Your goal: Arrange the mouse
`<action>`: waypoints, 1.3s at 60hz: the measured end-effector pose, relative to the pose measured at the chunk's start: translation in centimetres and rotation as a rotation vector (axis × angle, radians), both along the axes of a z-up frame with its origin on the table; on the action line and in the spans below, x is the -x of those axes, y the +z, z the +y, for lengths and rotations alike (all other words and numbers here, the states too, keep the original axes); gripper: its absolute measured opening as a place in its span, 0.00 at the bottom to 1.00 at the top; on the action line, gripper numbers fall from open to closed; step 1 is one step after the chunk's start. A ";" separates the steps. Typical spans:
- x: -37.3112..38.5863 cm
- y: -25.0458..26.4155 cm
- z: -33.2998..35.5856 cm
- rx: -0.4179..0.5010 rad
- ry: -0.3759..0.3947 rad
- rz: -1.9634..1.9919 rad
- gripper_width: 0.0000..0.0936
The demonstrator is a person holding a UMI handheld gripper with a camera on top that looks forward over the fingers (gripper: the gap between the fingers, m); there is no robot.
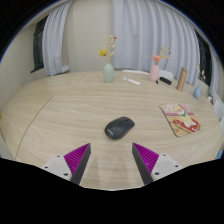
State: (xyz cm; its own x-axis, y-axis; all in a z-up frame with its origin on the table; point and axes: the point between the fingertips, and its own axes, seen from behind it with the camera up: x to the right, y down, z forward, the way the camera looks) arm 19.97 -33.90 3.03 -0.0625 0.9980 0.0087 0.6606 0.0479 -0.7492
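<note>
I'm holding the gripper (111,160) wide apart, near side of the mouse (119,127); it's looking light, rigid, slick-shelled, so I'm targeting its flanks

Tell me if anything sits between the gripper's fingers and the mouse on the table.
Nothing visible does. The mouse lies on bare wooden table just ahead of the open gripper, with clear tabletop between them. The patterned mat lies off to the right, and the vase stands well beyond the mouse.
</note>
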 end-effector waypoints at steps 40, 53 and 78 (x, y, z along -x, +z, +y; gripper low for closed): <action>13.3 -4.3 -1.2 0.010 -0.012 0.021 0.89; 13.7 -4.3 -1.5 0.003 0.010 0.026 0.50; 14.9 5.5 4.4 0.066 -0.023 0.097 0.40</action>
